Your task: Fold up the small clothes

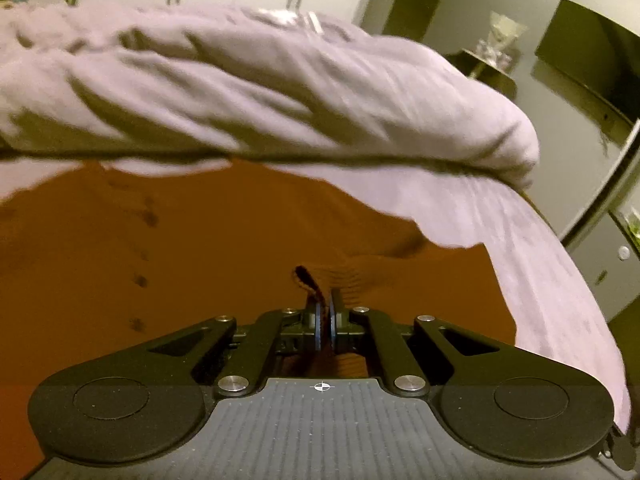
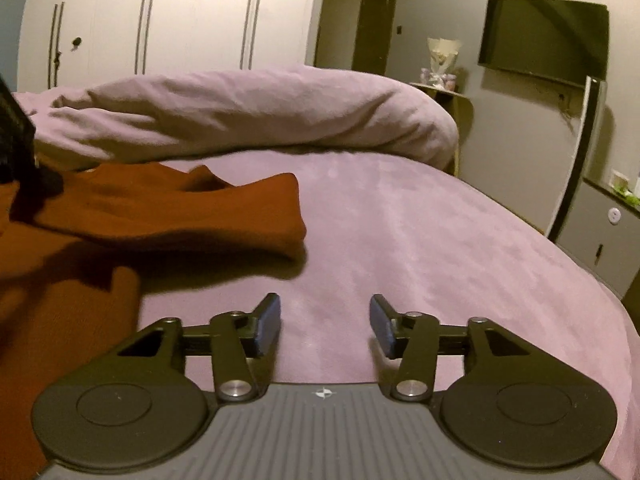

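Soft, limp, light rust garment [image 1: 224, 248], best pinched at hems: left gripper [image 1: 325, 322] clamped on its edge, right gripper [image 2: 325, 326] spread, empty.

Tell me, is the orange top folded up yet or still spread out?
Partly folded. One part of the orange top is doubled over on the bed; the left gripper pinches its fabric, and the right gripper is open.

You worked in dim, warm indoor light. The brightest patch was glare on the white wardrobe doors [image 2: 192, 20], which washed out there. Your left wrist view was smeared by motion blur across the rumpled duvet [image 1: 260, 88]; the right was sharper. The rust-coloured garment [image 2: 192, 208] cast a soft shadow, and fisheye distortion bowed the edges.
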{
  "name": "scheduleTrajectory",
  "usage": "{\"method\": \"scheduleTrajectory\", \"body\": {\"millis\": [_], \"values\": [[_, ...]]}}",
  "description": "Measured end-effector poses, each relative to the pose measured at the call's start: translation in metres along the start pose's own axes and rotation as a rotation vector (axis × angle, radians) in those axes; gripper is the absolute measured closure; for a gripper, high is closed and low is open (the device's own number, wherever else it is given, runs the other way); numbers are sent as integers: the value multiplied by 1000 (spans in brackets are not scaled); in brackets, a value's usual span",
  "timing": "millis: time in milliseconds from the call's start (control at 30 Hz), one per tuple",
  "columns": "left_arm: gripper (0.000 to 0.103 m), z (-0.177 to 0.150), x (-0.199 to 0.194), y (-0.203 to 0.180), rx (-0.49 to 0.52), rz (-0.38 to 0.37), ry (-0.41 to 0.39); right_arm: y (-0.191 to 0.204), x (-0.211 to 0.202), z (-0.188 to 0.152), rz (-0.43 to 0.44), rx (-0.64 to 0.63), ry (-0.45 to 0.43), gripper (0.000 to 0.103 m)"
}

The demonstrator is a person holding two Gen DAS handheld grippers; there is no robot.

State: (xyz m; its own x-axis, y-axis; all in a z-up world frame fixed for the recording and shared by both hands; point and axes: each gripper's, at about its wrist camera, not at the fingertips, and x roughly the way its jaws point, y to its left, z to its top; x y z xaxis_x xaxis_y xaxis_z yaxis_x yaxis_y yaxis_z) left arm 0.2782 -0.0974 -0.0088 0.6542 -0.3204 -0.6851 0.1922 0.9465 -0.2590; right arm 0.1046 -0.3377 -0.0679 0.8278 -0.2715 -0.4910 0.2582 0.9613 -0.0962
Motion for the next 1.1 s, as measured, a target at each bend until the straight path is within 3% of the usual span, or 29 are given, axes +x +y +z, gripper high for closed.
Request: {"method": "scheduleTrajectory", "body": {"millis": [300, 533, 800, 1100], "values": [[97, 5, -10, 76, -28, 224, -8, 23, -2, 4, -1, -81, -1, 52], [97, -5, -13, 121, -43, 303, 9, 38, 1, 12, -2, -123, 24, 50], [97, -16, -7, 149, -74, 324, 38, 62, 2, 23, 23, -171, 14, 47], [97, -11, -12, 166, -110, 318, 7, 115, 22, 45, 145, -273, 8, 42]]}}
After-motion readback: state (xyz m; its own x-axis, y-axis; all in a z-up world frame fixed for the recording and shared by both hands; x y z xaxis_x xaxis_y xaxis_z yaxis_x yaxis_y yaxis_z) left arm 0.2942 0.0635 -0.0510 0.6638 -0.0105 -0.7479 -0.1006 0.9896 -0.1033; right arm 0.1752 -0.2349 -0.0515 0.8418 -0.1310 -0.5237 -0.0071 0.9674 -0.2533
